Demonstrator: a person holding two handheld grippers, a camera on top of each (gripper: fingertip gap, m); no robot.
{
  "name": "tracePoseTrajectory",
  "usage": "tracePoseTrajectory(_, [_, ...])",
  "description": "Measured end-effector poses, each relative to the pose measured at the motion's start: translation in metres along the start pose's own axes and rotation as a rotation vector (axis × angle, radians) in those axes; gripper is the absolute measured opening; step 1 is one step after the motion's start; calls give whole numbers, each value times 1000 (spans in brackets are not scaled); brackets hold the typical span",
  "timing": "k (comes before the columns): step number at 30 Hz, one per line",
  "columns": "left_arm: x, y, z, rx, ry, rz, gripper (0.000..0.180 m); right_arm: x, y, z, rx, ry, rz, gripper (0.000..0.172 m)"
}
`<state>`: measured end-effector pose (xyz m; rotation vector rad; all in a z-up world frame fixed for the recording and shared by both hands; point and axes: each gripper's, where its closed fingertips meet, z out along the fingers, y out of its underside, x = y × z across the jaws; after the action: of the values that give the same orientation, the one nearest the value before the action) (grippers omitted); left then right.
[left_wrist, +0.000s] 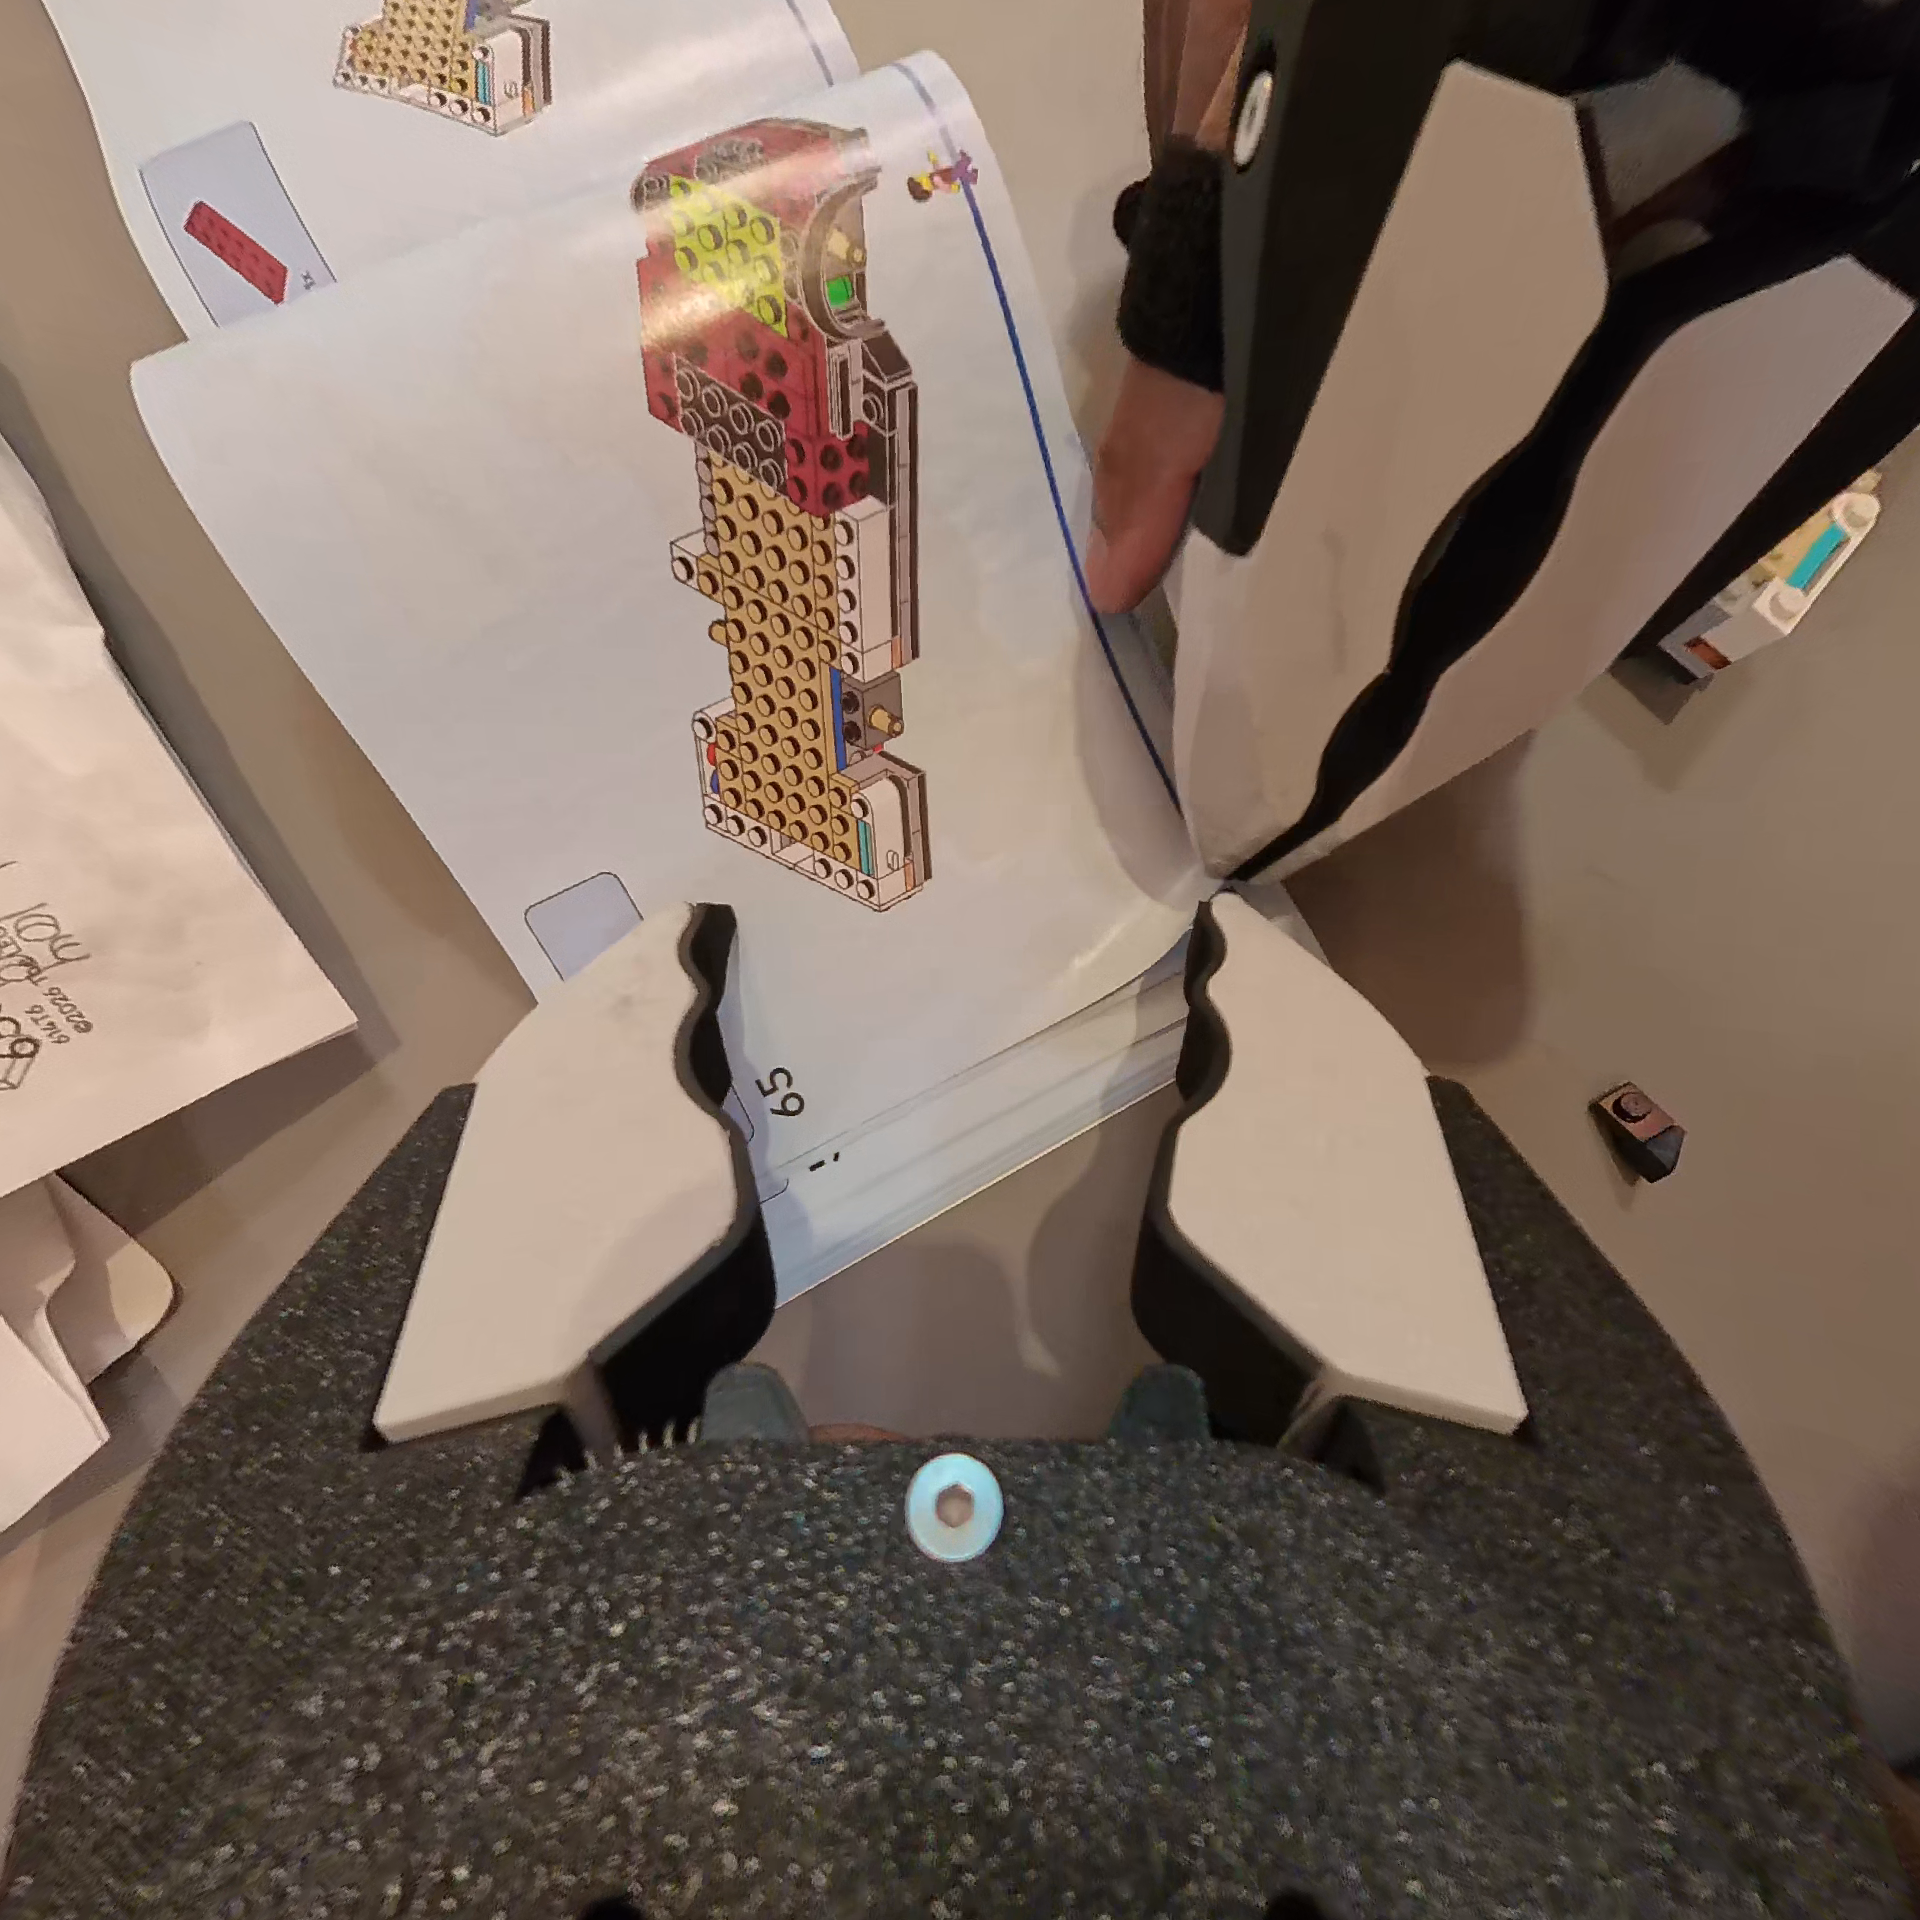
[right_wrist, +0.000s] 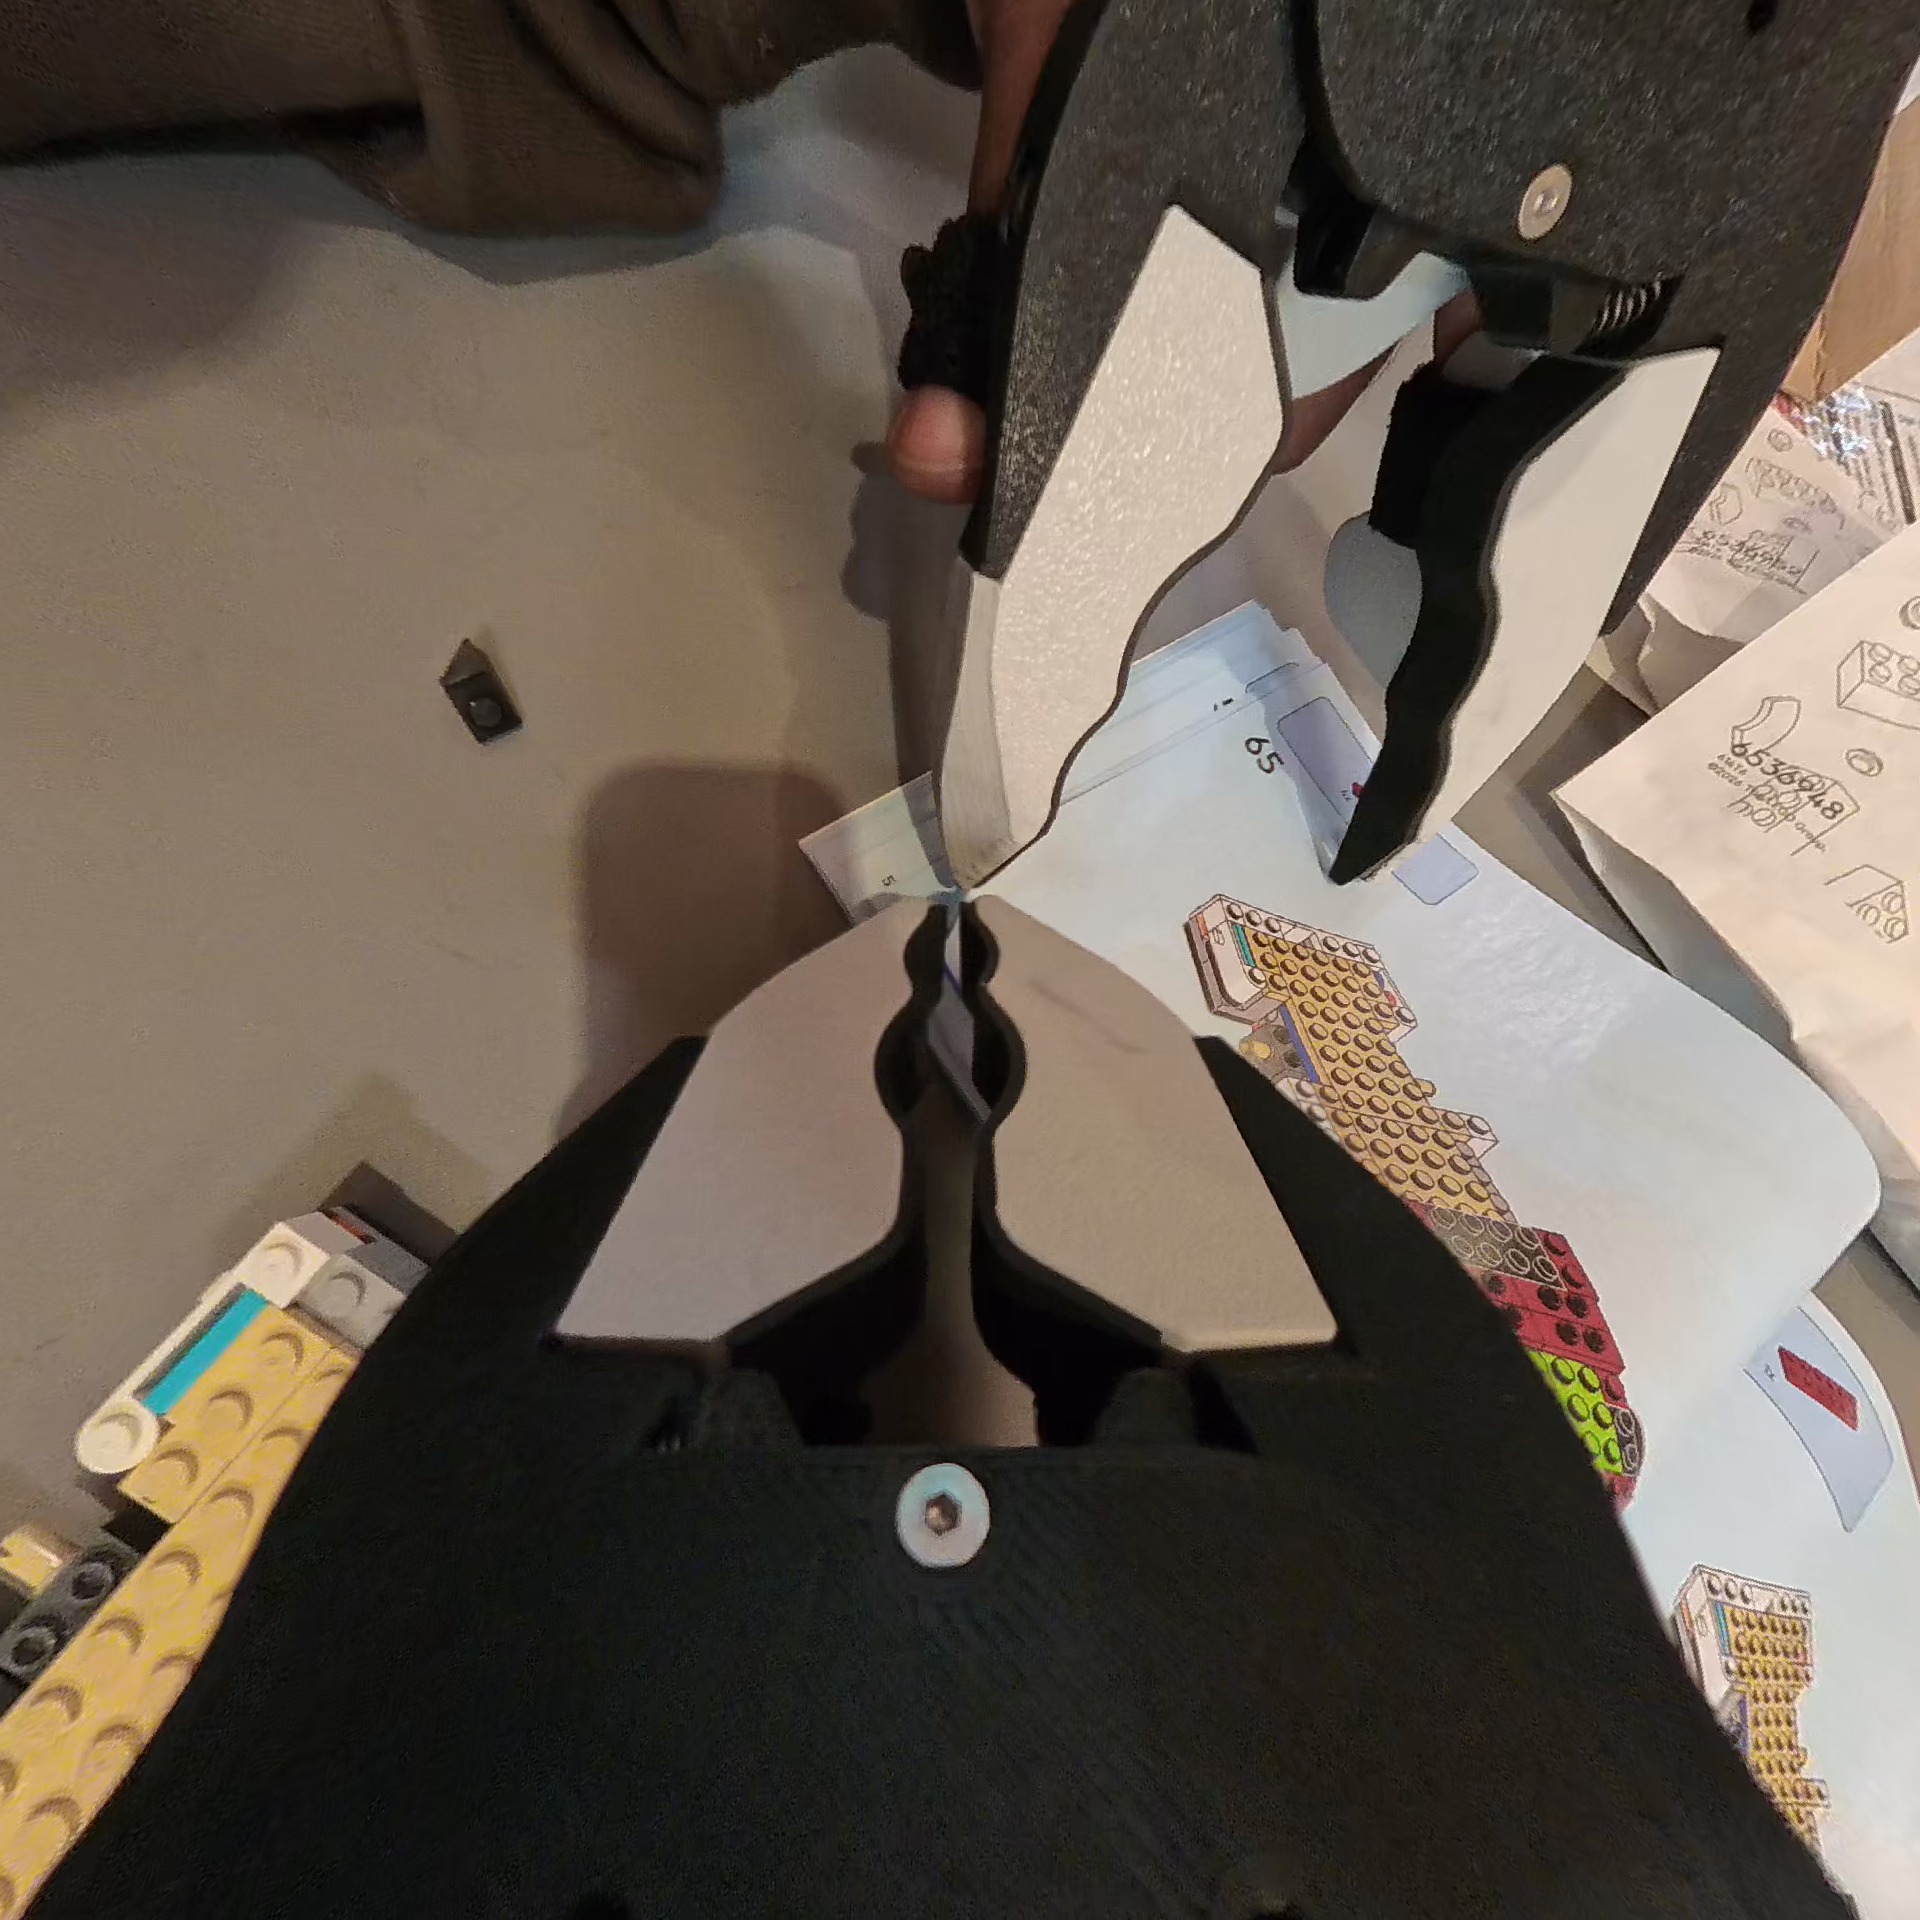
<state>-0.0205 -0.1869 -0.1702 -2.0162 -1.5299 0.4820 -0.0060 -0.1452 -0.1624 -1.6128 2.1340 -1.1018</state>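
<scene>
The right tongs (right_wrist: 954, 925) are pinched on a booklet page (left_wrist: 540, 582), the left tongs (left_wrist: 961, 914) spread beside it; the page may be torn if jerked.

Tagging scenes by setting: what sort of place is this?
Probably a home or hobby tabletop used for toy-brick building: an open instruction booklet, a part-built brick model, a loose dark brick and paper parts bags.
</scene>
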Motion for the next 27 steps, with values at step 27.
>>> tracePoseTrajectory(27, [-33,-8,-14,43,-227,79,95,35,-7,-44,208,51,225,7])
